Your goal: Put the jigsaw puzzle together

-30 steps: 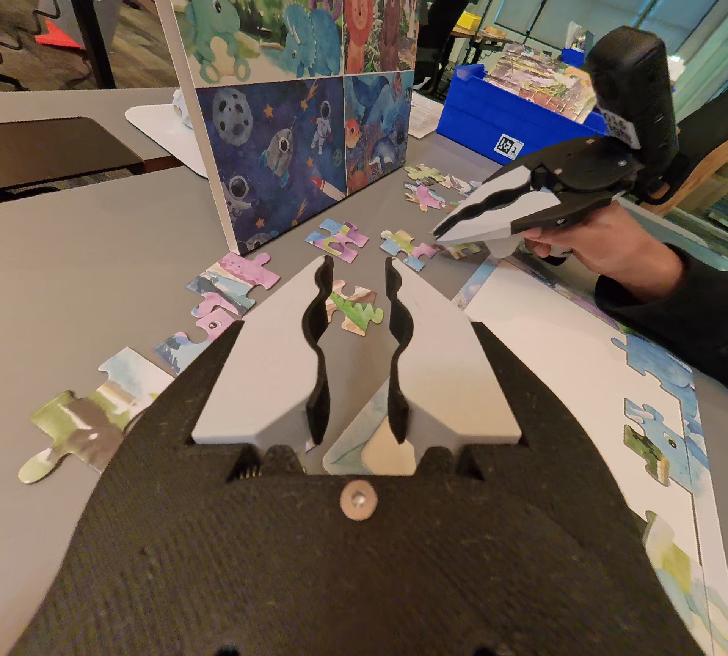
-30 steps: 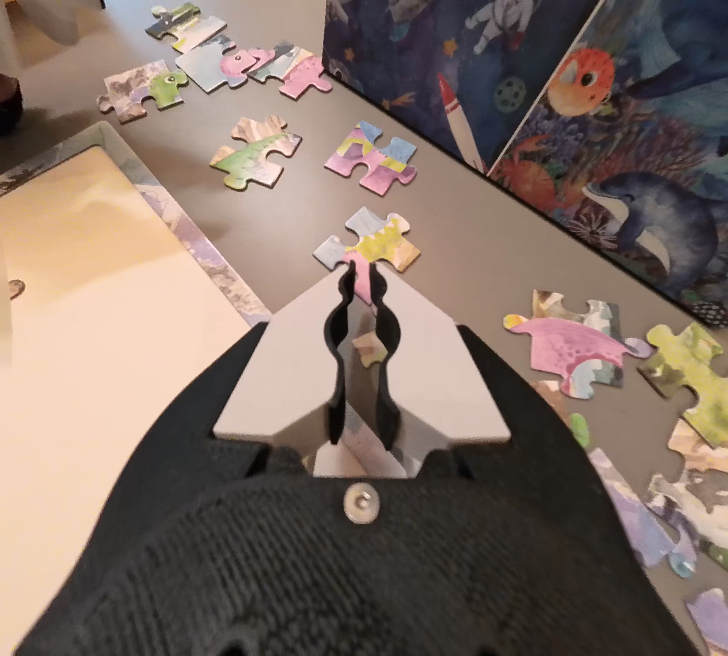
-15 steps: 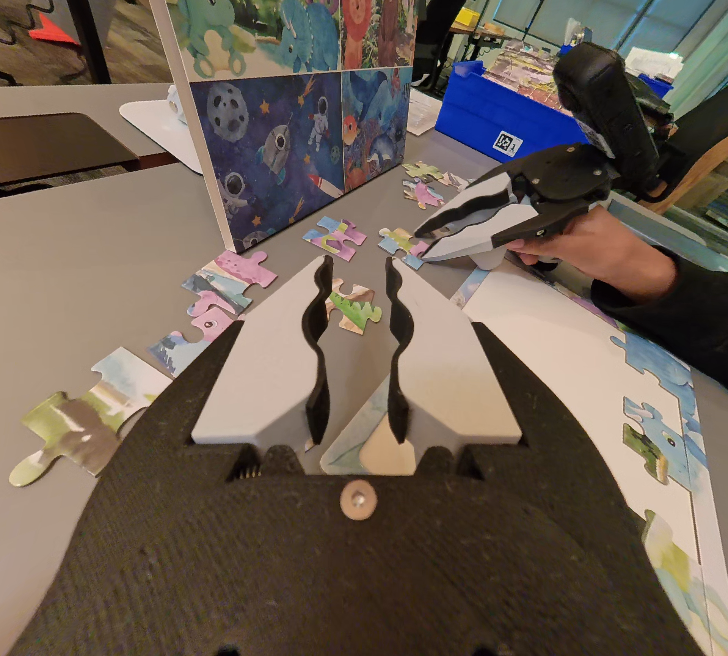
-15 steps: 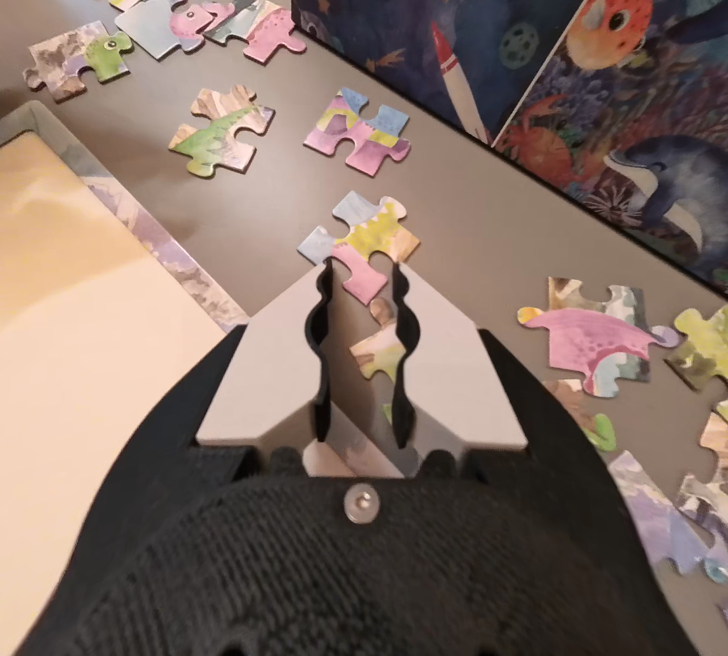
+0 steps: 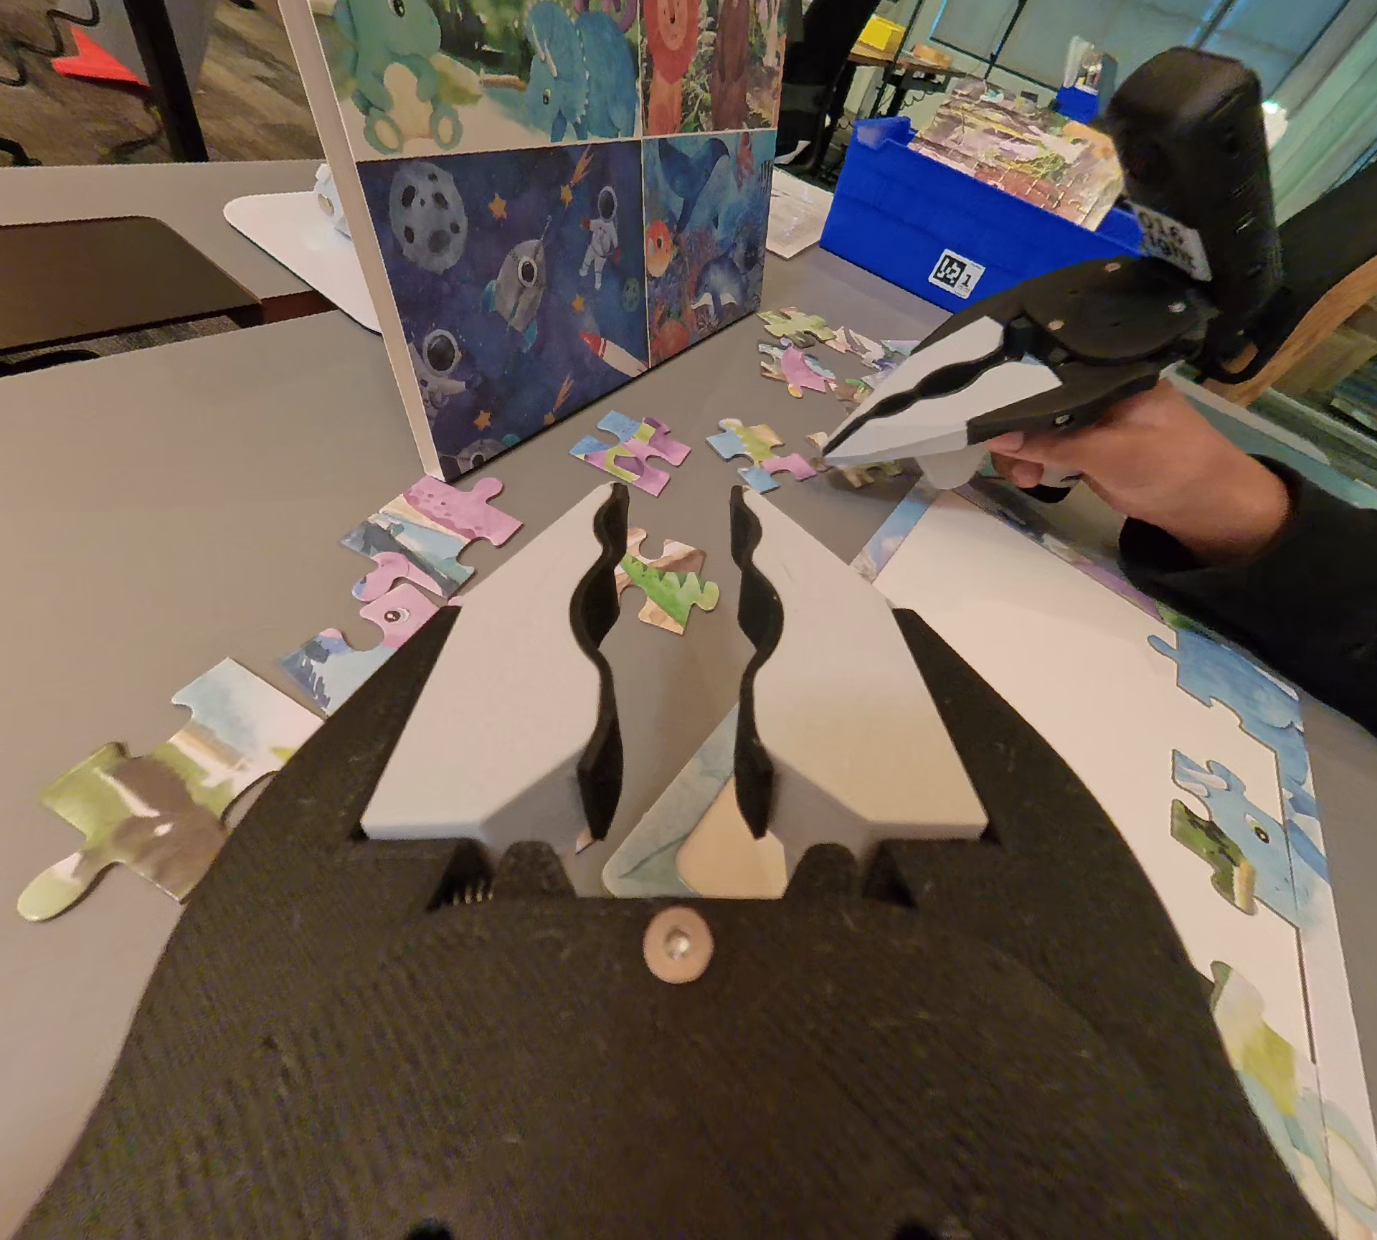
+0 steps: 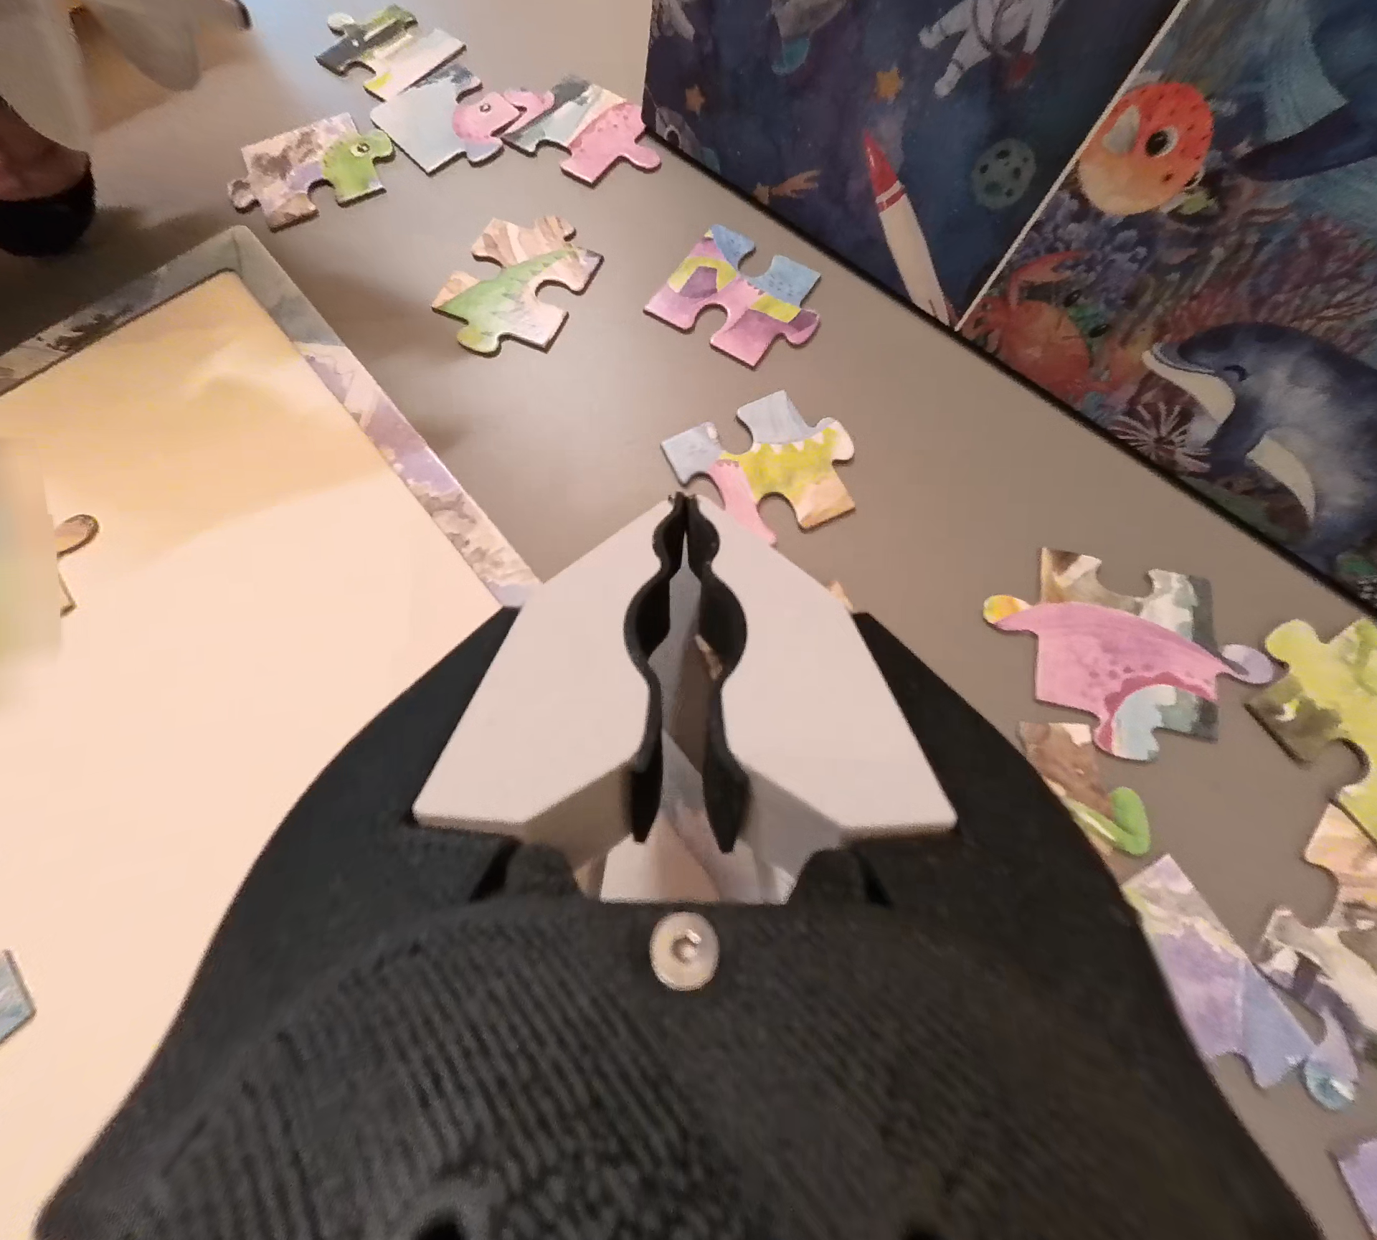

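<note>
The blue, yellow and pink puzzle piece (image 6: 760, 466) lies flat on the grey table; it also shows in the left wrist view (image 5: 756, 452). My right gripper (image 6: 685, 505) is shut, its tips meeting at the edge of that piece's pink tab, and I see nothing between them. It also shows in the left wrist view (image 5: 825, 457). My left gripper (image 5: 674, 500) is open and empty, low over the table, with a green dinosaur piece (image 5: 670, 582) just beyond its fingers. The white puzzle tray (image 5: 1043, 608) holds blue dinosaur pieces (image 5: 1237, 690) along its right side.
A tall picture board (image 5: 559, 161) stands behind the loose pieces. A blue bin (image 5: 931, 221) sits at the back right. Loose pieces lie left of my left gripper (image 5: 447, 519) and right of my right gripper (image 6: 1118, 660). A purple and yellow piece (image 6: 734, 303) lies near the board. The gap from one gripper's tips to the other's is roughly 15 cm.
My right gripper opened around the piece's pink tab half a second ago and has now shut beside it. My left gripper has hardly moved.
</note>
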`<control>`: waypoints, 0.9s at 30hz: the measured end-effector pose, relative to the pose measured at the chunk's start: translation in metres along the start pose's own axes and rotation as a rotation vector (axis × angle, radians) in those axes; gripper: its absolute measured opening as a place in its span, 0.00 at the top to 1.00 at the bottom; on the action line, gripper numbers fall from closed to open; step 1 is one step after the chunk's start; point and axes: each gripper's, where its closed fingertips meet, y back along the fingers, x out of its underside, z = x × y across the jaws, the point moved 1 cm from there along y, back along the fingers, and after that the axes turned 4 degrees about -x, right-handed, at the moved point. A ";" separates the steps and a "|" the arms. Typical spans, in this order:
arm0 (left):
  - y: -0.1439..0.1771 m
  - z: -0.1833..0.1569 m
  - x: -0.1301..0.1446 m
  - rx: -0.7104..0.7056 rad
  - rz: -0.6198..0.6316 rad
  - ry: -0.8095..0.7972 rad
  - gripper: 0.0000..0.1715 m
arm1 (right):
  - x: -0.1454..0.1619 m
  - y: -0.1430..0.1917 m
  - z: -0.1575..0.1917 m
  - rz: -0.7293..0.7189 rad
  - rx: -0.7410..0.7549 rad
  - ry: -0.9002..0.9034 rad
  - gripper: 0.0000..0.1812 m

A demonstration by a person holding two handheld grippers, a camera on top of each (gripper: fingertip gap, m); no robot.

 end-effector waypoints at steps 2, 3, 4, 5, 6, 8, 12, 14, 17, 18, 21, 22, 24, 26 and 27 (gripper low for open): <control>0.000 -0.001 0.001 0.006 0.003 0.006 0.85 | -0.001 0.006 -0.003 -0.016 0.015 0.000 1.00; -0.001 -0.001 0.001 0.008 0.004 0.007 0.85 | -0.002 0.009 -0.006 -0.025 0.022 -0.004 1.00; -0.001 -0.001 0.001 0.008 0.006 0.006 0.85 | -0.003 0.010 -0.008 -0.035 0.028 -0.012 1.00; -0.001 -0.001 0.002 0.006 0.008 0.005 0.85 | -0.003 0.009 -0.012 -0.043 0.037 -0.026 0.99; -0.002 -0.001 0.002 0.006 0.010 0.003 0.85 | -0.002 0.006 -0.017 -0.047 0.047 -0.048 0.90; -0.002 0.000 0.003 0.003 0.013 0.001 0.85 | 0.000 -0.006 -0.020 -0.027 0.037 -0.110 0.70; 0.000 0.002 0.001 -0.006 0.005 0.000 0.85 | 0.003 -0.030 -0.019 0.069 0.044 -0.089 0.55; 0.001 0.002 -0.001 -0.006 -0.002 0.004 0.85 | 0.002 -0.035 -0.024 0.111 0.087 -0.038 0.56; 0.002 0.003 -0.002 -0.006 -0.008 0.006 0.85 | -0.001 -0.037 -0.024 0.140 0.061 -0.037 0.67; 0.002 0.003 -0.002 -0.005 -0.009 0.006 0.85 | 0.000 -0.036 -0.024 0.148 0.058 -0.034 0.67; 0.002 0.001 -0.002 0.002 -0.009 0.009 0.85 | 0.002 -0.033 -0.024 0.144 0.057 -0.019 0.68; 0.001 0.000 -0.002 0.004 -0.008 0.008 0.85 | 0.002 -0.031 -0.024 0.136 0.058 -0.010 0.68; 0.000 -0.001 -0.001 0.006 -0.001 0.004 0.85 | -0.006 -0.024 -0.021 0.080 0.031 0.002 0.68; -0.001 -0.002 0.001 0.009 0.006 0.000 0.85 | -0.022 -0.012 -0.010 -0.019 -0.035 0.012 0.68; -0.001 -0.003 0.001 0.017 0.007 0.001 0.84 | -0.032 -0.004 0.000 -0.084 -0.086 0.035 0.68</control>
